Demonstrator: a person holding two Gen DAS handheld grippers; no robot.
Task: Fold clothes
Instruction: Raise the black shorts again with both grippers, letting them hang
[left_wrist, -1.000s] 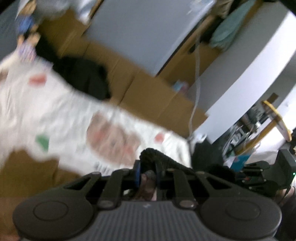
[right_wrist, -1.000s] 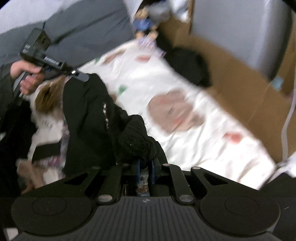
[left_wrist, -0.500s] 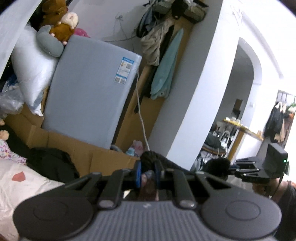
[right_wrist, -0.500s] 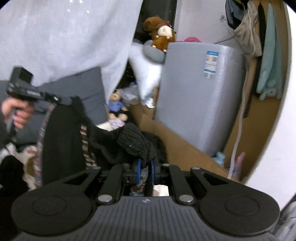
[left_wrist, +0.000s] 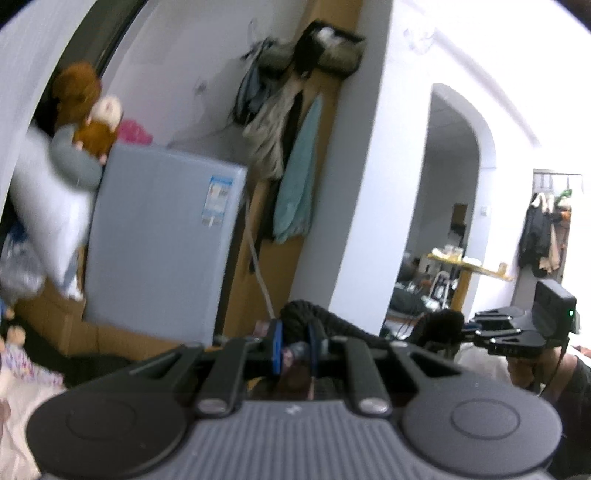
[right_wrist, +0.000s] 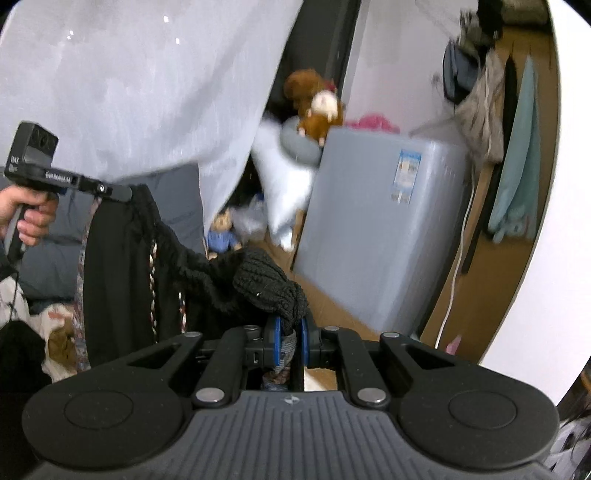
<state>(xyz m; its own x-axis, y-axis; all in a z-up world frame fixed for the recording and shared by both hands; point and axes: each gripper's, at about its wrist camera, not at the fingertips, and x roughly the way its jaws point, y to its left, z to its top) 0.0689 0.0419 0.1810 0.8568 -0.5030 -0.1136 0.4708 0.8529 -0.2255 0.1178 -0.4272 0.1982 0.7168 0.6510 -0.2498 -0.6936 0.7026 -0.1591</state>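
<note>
The black garment (right_wrist: 207, 280) is coarse, chunky knit cloth with a braided trim. The right gripper (right_wrist: 287, 334), clamped on it, is matt black plastic, ribbed on its grey housing, with dull metal pins. Behind the garment stands a smooth, faintly glossy grey appliance (right_wrist: 373, 236) (paper label stuck on), topped by furry plush toys (right_wrist: 316, 107).

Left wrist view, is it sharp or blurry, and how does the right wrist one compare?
Left wrist view: motion-blurred, the grey appliance and hanging clothes smeared, bright doorway washed out. Right wrist view: crisper on the black knit garment, background soft; both show fisheye bending.
</note>
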